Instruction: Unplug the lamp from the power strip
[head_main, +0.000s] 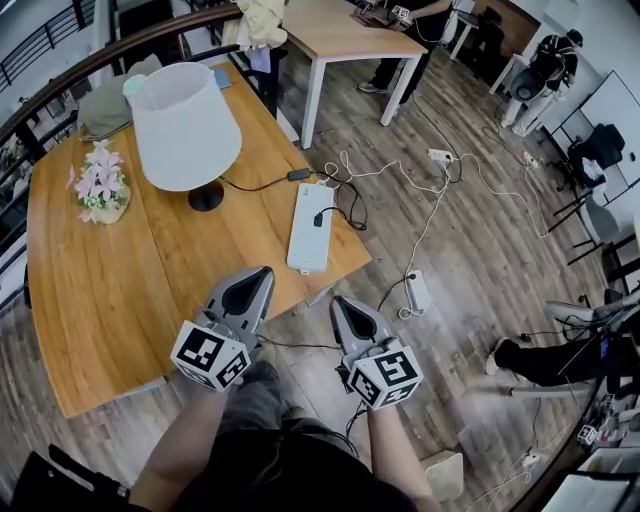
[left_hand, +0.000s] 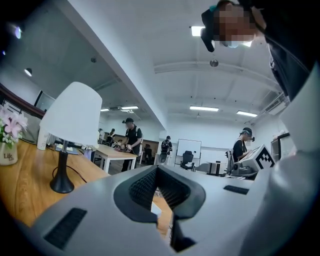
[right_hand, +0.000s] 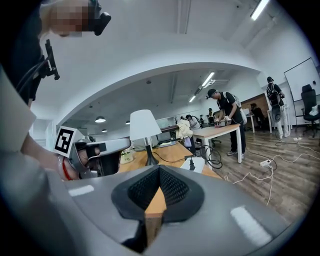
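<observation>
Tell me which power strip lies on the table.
The long white power strip with a black plug in it, right of the lamp; the two smaller strips lie on the floor.

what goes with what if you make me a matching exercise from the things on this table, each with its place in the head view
Things:
1 lamp
2 power strip
3 flowers
4 black plug

Places:
a lying by the right edge of the table
b sitting in the power strip
c at the left side of the table
d standing between the flowers and the power strip

Pairs: 1-d; 2-a; 3-c; 4-b
</observation>
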